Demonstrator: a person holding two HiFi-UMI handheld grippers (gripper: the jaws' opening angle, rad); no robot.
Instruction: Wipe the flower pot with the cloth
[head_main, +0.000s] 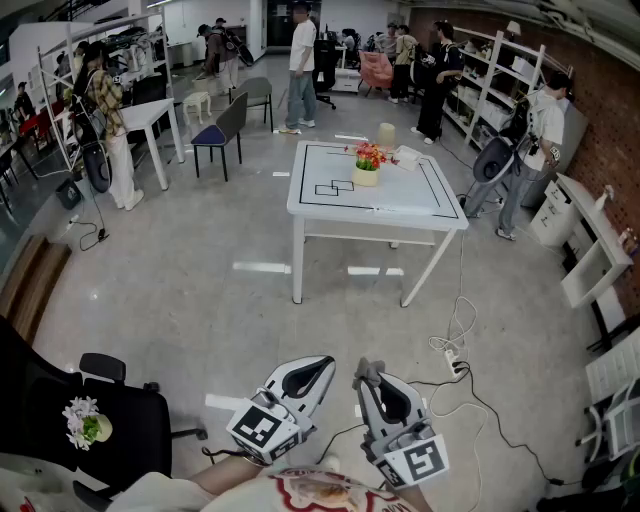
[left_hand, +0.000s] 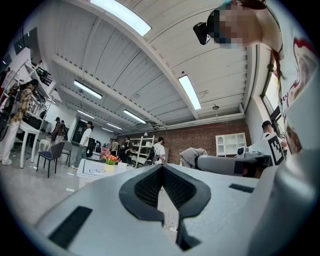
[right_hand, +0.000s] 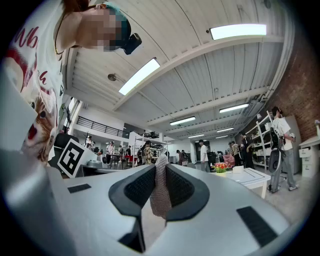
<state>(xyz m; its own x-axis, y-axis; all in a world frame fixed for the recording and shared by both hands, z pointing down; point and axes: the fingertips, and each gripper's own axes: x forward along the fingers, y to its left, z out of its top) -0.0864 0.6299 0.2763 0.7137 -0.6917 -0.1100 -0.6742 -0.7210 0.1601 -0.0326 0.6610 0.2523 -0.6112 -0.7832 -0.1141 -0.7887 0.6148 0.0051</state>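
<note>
Grey polished floor of a busy open workshop, brick wall on my right, people standing by the far shelves. My left gripper (left_hand: 161, 169) is pressed together, dark pads meeting, nothing between them. My right gripper (right_hand: 160, 167) pinches a small grey-beige knitted cloth (right_hand: 160, 195), which stands up between the pads and pokes past the tips. I hold both claws side by side, low in front of me, roughly level, aimed toward the white square table (head_main: 380, 208) with black lines marked on its top. Pale yellow flower pot (head_main: 366, 177) with red and orange blooms stands on the table's far half, well apart from both claws. Near it, a white box (head_main: 407, 156); behind, a cream cylinder (head_main: 386, 134). Black office chair (head_main: 120, 415) at my left. White cables (head_main: 455, 365) loop on the floor to my right.
</note>
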